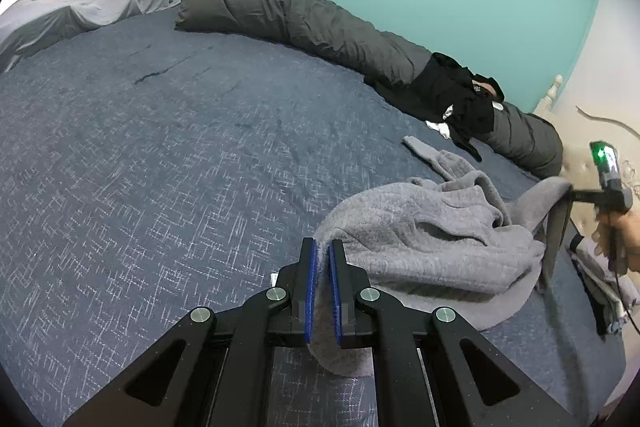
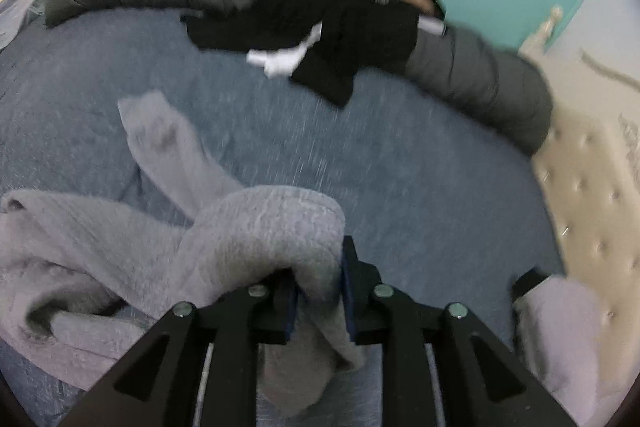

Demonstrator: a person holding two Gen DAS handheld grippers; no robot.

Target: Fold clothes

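With the grey fleece sweater (image 1: 424, 239) lying crumpled on the blue bedspread (image 1: 160, 187), the left gripper (image 1: 323, 251) pinches one edge nearly shut and the right gripper (image 2: 320, 287) clamps a thick fold, so the step is probably spreading it flat, which needs both pulling apart.

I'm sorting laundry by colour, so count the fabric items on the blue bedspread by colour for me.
Light grey: 1, the fuzzy light grey knit sweater, held in both grippers' jaws.
Black: 1 heap of black clothing; separate pieces cannot be told apart.
White: 1 small white cloth peeking from under the black heap.
Dark grey: 1 long dark grey bolster pillow along the wall.
Total: 4
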